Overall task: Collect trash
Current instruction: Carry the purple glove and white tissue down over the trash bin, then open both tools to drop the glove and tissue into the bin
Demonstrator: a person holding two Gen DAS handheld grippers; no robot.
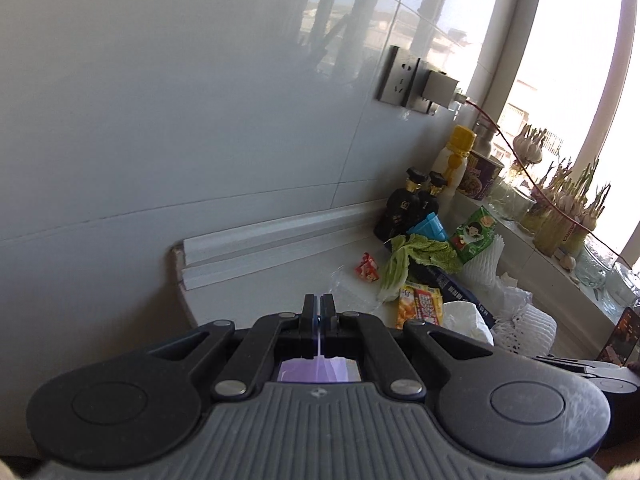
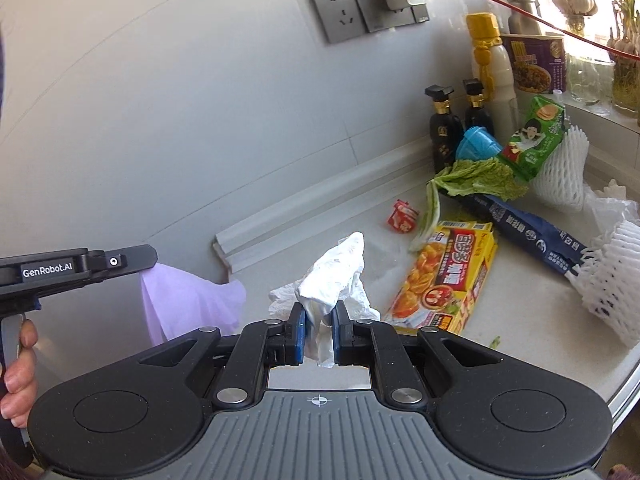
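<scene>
Glossy grey tiled wall [image 1: 180,120], bright window [image 1: 576,60]

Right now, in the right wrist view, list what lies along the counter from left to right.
Black left gripper pinching the thin lilac plastic bag → crumpled white tissue in the right gripper → small red wrapper → yellow cardboard curry box → dark blue printed packet → white foam fruit net.

Daylight floods from window [image 1: 560,80], overexposed; glare on wall tiles [image 1: 240,100]; fisheye bending, dark corners.
</scene>
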